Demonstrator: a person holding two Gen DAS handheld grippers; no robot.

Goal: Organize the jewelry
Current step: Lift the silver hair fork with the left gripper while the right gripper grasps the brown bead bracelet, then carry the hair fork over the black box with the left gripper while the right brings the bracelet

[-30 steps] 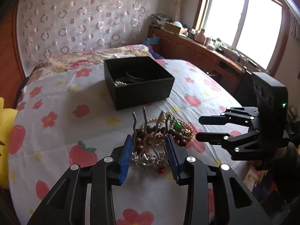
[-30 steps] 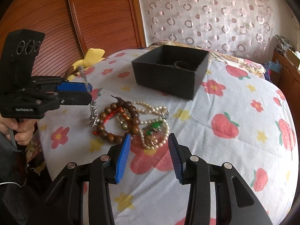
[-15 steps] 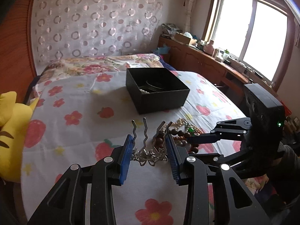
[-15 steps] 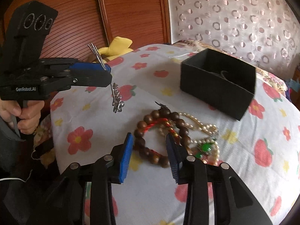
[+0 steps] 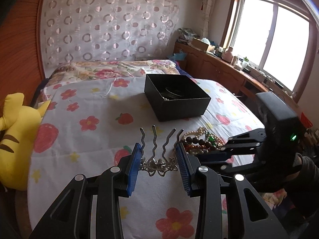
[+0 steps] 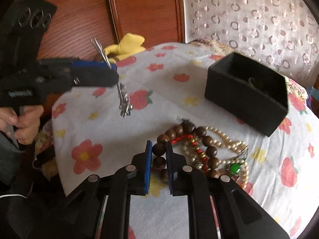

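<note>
bed (image 5: 95, 139): bears the box, the jewelry heap and the toy
box (image 5: 177, 97): far middle of the bed, beyond the heap; jewelry lies in it
jewelry heap (image 6: 209, 151): near the bed's near edge, before the box
right gripper (image 6: 159, 153): at the heap's left end, a bead between its jaws
left gripper (image 5: 158, 159): left of the heap, above the bed, a hair comb (image 5: 159, 151) across its jaws
plush toy (image 5: 18, 139): at the bed's left edge
cabinet (image 5: 219, 69): right of the bed, under the window (image 5: 275, 45)

Bright window (image 5: 273, 45) above a cluttered wooden sideboard (image 5: 219, 69); circle-patterned curtain (image 5: 107, 23) behind the bed (image 5: 83, 131).
</note>
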